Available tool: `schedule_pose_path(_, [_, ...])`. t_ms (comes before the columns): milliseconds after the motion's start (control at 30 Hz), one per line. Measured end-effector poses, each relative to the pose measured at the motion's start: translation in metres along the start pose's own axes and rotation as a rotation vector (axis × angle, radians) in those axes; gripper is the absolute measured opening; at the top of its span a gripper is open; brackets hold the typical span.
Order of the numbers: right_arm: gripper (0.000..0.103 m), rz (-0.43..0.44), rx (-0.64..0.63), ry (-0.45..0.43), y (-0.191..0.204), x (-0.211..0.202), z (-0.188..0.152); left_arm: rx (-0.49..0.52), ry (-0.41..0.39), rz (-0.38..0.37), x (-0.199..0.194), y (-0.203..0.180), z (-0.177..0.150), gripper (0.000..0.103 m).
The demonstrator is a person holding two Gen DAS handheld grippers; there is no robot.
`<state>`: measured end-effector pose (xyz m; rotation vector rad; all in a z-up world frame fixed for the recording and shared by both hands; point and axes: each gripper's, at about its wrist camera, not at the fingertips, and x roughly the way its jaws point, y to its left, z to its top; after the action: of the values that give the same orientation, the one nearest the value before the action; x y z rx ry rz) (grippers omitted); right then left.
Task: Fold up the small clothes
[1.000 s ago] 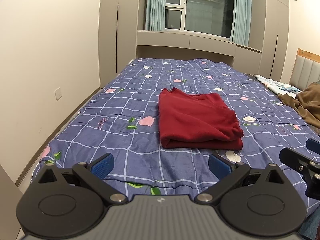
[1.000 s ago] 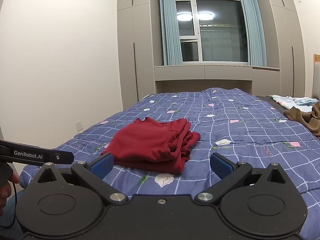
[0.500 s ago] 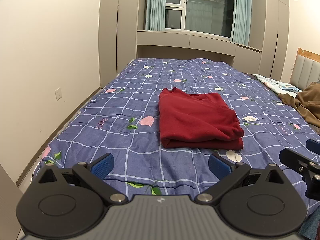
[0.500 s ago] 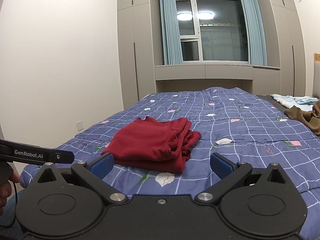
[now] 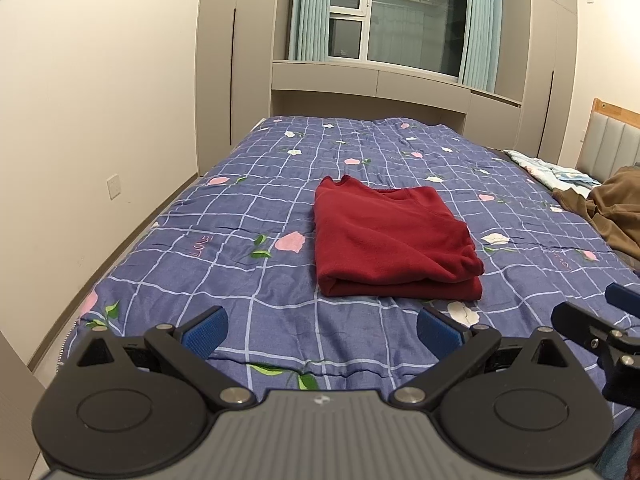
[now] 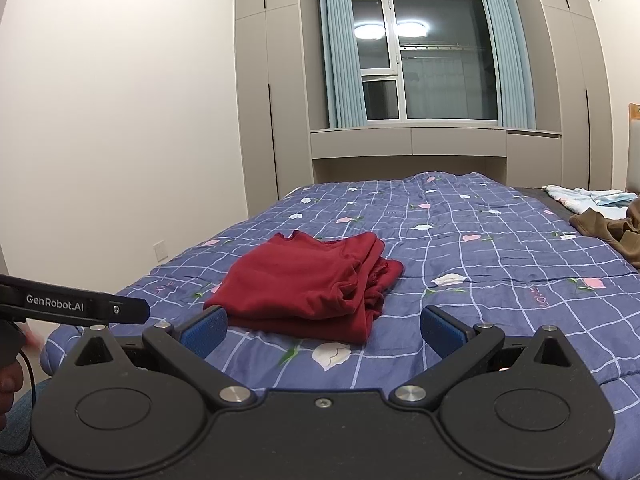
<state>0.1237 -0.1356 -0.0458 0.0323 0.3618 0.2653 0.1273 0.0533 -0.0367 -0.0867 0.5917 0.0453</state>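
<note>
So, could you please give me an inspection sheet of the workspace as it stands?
Surface: bed with blue checked floral quilt.
Job's things: red garment folded in a neat stack, mid-quilt.
Clutter: brown garment and pale blue cloth near the headboard.
Grippers: left gripper and right gripper empty, jaws wide apart, short of the garment.
Cables: thin dark cord at the right view's left edge.
Surroundings: curtained window, wardrobes, wall socket.

You see a soft, matt fleecy red garment (image 5: 390, 240) on the quilted cotton-look bedspread (image 5: 224, 248); your left gripper (image 5: 322, 330) has matt black plastic arms, blue rubbery pads (image 5: 204, 330).
</note>
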Motion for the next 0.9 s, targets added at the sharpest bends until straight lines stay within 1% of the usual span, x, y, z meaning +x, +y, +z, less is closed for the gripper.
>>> schedule_pose_path(100, [0.102,0.000,0.000,0.001,-0.0002,-0.0002,-0.0003,-0.010,-0.008,-0.002,-0.0021,0.0010,0.0002,0.103])
schedule_pose_path(233, [0.102,0.002,0.002,0.002,-0.0009,-0.0005,-0.0014,-0.030,0.006,-0.008,0.0001,0.0029,0.0011,0.102])
schedule_pose_path(367, [0.102,0.004,0.004,0.004,-0.0002,-0.0005,-0.0030,-0.029,0.013,0.007,0.0013,0.0025,0.0006,0.102])
schedule_pose_path(900, [0.102,0.007,0.008,0.011,-0.0027,0.0002,-0.0038,-0.023,0.024,0.010,0.0023,0.0018,-0.0014,0.102])
